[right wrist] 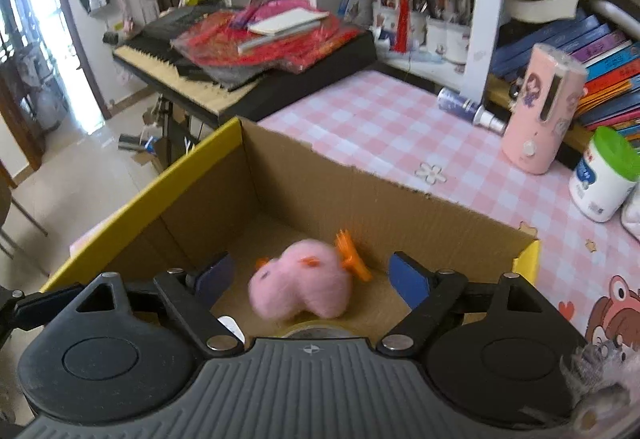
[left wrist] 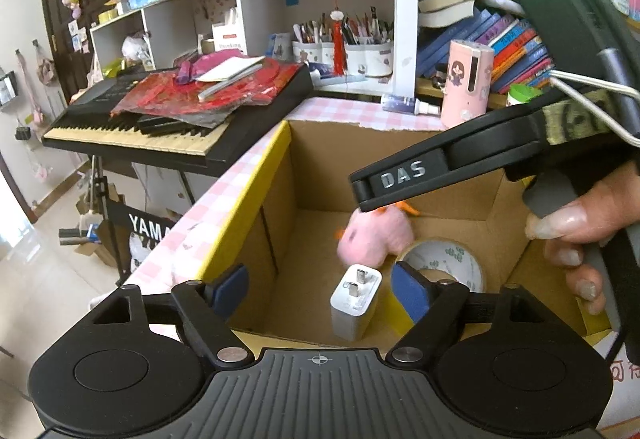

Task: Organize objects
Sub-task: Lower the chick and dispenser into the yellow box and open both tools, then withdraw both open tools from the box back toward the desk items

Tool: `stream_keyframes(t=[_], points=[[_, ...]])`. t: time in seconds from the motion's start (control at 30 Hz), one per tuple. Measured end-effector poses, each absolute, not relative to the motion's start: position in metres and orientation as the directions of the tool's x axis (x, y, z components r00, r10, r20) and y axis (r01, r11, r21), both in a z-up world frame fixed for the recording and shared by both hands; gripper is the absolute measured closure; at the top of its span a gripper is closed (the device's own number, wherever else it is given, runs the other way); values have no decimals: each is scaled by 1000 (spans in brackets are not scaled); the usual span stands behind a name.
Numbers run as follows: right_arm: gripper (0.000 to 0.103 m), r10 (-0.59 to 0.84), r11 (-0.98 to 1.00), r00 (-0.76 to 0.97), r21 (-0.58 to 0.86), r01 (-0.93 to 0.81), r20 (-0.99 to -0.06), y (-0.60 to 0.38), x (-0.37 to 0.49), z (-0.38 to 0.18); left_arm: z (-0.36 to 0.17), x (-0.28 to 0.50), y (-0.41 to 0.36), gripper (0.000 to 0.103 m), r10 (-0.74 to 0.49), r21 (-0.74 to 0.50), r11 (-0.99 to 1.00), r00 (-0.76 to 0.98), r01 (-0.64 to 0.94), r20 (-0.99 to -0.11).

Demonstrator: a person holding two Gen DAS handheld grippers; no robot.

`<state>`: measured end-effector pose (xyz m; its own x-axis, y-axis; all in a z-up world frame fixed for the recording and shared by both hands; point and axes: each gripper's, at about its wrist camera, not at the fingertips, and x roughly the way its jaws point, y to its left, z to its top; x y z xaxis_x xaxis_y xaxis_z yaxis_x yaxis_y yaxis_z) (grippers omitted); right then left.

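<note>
Cardboard box [right wrist: 320,175]: open-topped, yellow-edged, standing on the bench [right wrist: 400,127] with its pink check cloth. Holds all three items below.

Item 1, pink plush toy [right wrist: 300,287]: lies on the box floor, blurred in both views, so possibly not settled. Orange trimmings at one end. Judged very light, soft and squashy; nothing to break. Fingers would sink into it, so take it across the plump body, not by the thin orange bits.

Item 2, white charger [left wrist: 354,303]: stands on end near the front wall of the box, prongs facing the left camera. Judged light, rigid, smooth-sided, so somewhat slippery. Best taken across its two flat faces.

Item 3, roll of tape [left wrist: 444,263]: lies flat beside the plush toy. Stiff ring; take it over the rim, one finger inside the hole.

Left gripper [left wrist: 316,287]: over the box, fingers apart, closed on nothing; the charger shows between them but is untouched.

Right gripper [right wrist: 312,279]: also over the box, fingers wide apart, the plush toy below and between them, not pinched.
</note>
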<state>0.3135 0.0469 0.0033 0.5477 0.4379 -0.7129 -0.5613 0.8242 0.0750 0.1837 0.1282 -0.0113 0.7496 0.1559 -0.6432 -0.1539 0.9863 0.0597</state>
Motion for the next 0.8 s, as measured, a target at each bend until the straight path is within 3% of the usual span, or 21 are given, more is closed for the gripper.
stream_keyframes(t=[0.53, 0.8], points=[[18, 328, 937, 845, 34, -347, -422, -9, 214, 51, 13, 128, 157, 17, 199, 14, 973, 802, -231, -563], [17, 247, 966, 887, 27, -257, -391, -24, 156, 47, 14, 96, 170, 17, 210, 1, 968, 805, -252, -554]])
